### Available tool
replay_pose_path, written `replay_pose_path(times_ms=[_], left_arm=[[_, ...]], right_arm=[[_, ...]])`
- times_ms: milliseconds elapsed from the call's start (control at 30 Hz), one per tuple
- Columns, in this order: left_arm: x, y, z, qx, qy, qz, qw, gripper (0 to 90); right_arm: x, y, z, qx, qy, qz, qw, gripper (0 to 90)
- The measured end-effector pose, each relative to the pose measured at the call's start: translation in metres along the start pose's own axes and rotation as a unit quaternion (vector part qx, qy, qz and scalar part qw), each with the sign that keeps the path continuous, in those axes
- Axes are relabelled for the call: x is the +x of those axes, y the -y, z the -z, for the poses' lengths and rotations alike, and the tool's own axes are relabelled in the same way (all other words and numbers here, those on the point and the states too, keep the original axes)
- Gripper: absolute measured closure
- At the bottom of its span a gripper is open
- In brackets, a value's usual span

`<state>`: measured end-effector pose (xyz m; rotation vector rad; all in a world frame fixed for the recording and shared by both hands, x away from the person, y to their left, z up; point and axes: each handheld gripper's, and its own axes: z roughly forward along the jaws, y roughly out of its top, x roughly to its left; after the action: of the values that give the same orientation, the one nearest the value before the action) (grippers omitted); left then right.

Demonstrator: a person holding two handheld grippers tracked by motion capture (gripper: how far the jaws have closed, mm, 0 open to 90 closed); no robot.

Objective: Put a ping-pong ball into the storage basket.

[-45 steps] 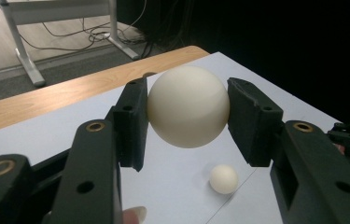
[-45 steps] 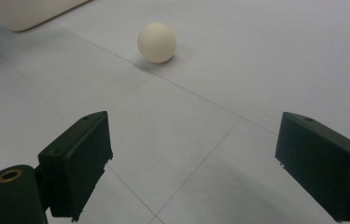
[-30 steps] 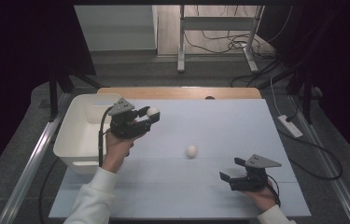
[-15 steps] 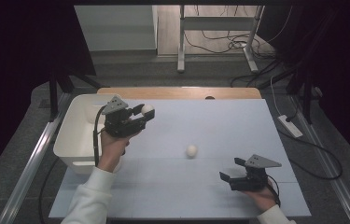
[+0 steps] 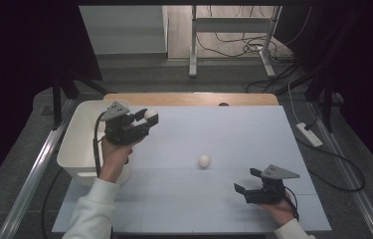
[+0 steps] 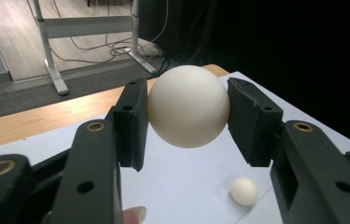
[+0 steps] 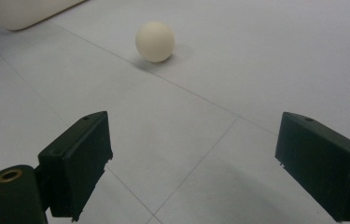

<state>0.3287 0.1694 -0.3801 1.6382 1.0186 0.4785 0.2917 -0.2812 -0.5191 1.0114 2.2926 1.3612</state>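
Observation:
A white ball is clamped between the jaws of my left gripper, raised above the table's left side, just right of the white bin. Seen from the left gripper view, the ball sits pressed between both pads of the left gripper. A second white ball lies loose on the pale table top; it also appears small in the left gripper view. My right gripper rests low near the front right, open, pointing toward that ball, which lies well beyond the right gripper.
The bin stands at the table's left edge, and its corner shows in the right gripper view. A wooden strip runs along the far edge. Cables and a power strip lie on the floor to the right.
My left gripper has shifted slightly left, toward the bin, with the ball still in its jaws. The right gripper and the loose ball have not moved.

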Motion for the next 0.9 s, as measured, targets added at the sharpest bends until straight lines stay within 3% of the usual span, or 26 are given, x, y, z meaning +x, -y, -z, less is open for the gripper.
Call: replay_pose_path(times_ms=[233,900], left_arm=[[0.006,0.0,0.004,-0.001,-0.018,-0.001,0.9998,50.8],[0.02,-0.001,0.019,-0.016,-0.037,0.013,0.9991,50.8]], right_arm=[[0.0,0.0,0.0,0.0,0.0,-0.001,1.0,10.4],[0.0,0.0,-0.001,0.002,0.0,0.0,1.0,10.4]])
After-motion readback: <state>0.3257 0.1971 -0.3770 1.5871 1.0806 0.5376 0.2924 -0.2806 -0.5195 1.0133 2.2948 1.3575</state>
